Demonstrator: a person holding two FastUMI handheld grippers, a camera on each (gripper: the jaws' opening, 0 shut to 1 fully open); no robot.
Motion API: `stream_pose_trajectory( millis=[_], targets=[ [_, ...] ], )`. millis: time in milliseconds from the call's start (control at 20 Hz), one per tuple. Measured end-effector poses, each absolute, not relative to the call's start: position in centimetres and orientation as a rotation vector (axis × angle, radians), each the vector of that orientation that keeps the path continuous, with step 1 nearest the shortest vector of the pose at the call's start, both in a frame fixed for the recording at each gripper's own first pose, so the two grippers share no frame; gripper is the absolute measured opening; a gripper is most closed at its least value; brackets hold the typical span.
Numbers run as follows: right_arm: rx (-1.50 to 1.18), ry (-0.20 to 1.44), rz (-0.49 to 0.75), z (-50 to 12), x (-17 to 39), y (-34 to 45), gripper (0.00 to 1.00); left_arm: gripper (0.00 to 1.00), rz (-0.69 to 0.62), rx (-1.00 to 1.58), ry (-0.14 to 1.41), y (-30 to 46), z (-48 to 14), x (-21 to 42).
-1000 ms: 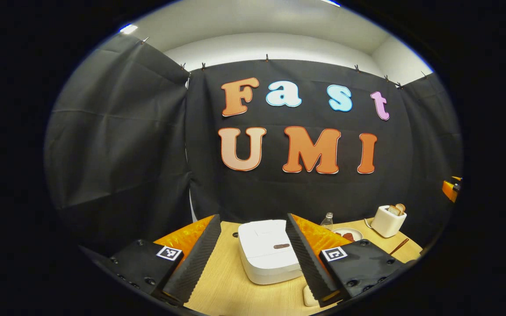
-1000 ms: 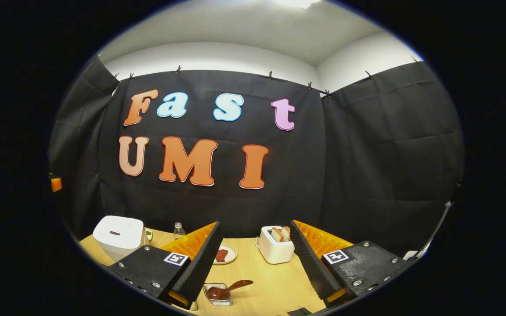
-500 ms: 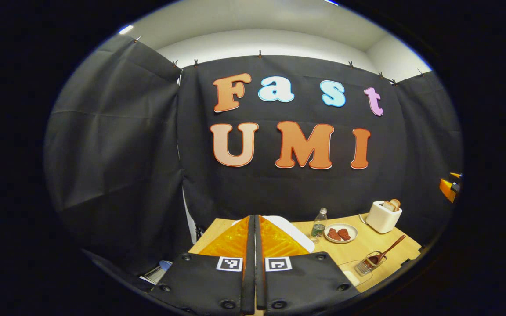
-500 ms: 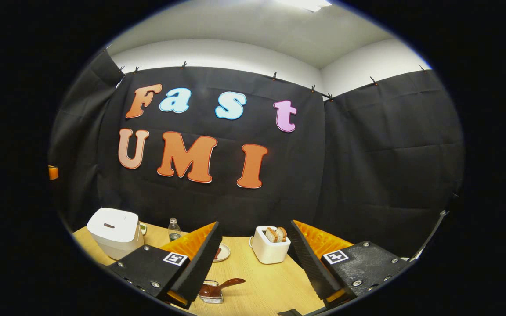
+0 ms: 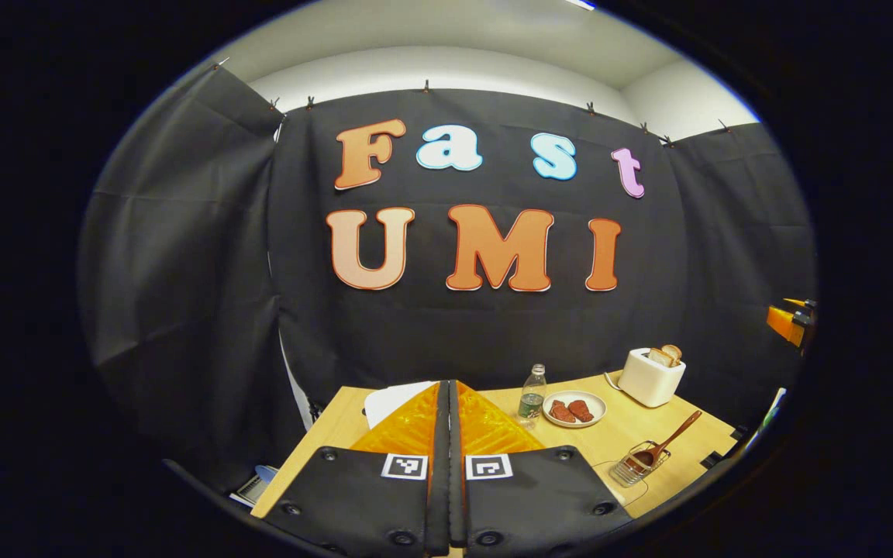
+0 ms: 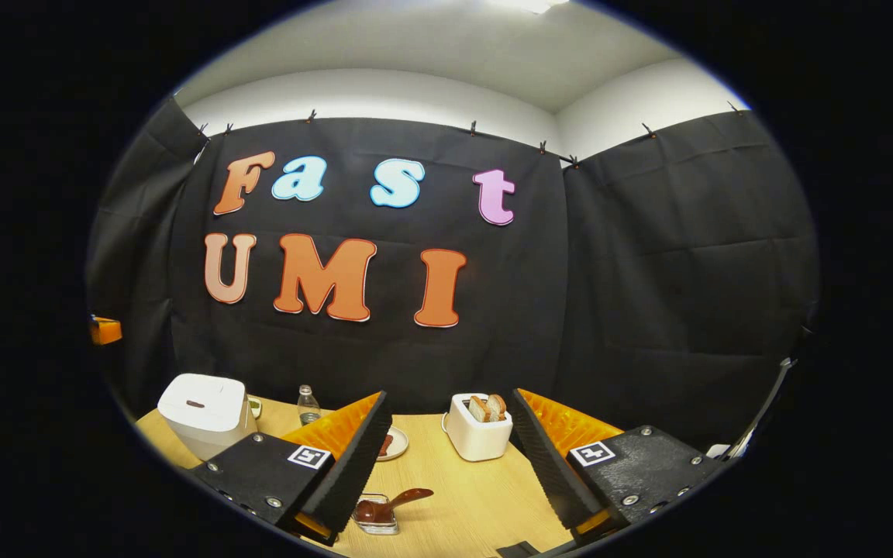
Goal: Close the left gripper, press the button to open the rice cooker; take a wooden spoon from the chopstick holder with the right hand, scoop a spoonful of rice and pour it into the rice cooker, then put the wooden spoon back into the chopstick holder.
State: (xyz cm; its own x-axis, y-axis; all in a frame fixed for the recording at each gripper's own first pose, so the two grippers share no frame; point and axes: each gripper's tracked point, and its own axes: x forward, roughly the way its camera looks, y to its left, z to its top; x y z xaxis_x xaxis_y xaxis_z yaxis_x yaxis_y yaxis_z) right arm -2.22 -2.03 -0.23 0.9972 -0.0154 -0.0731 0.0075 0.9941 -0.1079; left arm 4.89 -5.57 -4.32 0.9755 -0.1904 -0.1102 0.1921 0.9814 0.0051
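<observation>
In the right gripper view the white rice cooker [image 6: 202, 411] stands at the table's far left with its lid down. In the left gripper view only a corner of the rice cooker [image 5: 394, 400] peeks out behind the fingers. My left gripper [image 5: 449, 385] is shut with nothing between its fingers, held above and short of the cooker. The wooden spoon [image 5: 667, 443] leans in the wire chopstick holder [image 5: 634, 470] at the front right. My right gripper [image 6: 449, 397] is open and empty above the table, with the spoon [image 6: 396, 504] and holder [image 6: 375, 518] low by its left finger.
A white toaster [image 6: 477, 428] with bread stands mid-table, beside a small plate [image 5: 574, 408] of red food and a clear bottle [image 5: 532, 391]. The wooden table [image 6: 462, 496] ends near the black cloth walls.
My left gripper went from open to shut, then drew back and turned right, so the cooker slid behind its fingers. My right gripper stayed open and barely shifted.
</observation>
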Motion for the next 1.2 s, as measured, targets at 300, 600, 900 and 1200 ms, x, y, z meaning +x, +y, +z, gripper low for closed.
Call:
stream_pose_trajectory(
  millis=[300,600,900,1200],
  targets=[
    [-0.14,0.076,-0.063,-0.2,-2.5,-4.5,0.96,0.05,-0.233,0.018,0.15,-6.7,-7.1,11.0],
    [-0.147,0.095,-0.115,-0.8,-2.3,-6.1,0.96,0.05,-0.253,0.019,0.254,-8.0,-13.1,16.5],
    [-0.167,0.115,-0.155,-1.3,-2.9,-8.6,0.96,0.05,-0.243,0.006,0.389,-8.3,-20.0,19.0],
    [-0.136,0.135,-0.16,-1.9,-1.7,-8.6,0.96,0.05,-0.233,-0.015,0.47,-7.7,-23.0,20.2]
  ],
)
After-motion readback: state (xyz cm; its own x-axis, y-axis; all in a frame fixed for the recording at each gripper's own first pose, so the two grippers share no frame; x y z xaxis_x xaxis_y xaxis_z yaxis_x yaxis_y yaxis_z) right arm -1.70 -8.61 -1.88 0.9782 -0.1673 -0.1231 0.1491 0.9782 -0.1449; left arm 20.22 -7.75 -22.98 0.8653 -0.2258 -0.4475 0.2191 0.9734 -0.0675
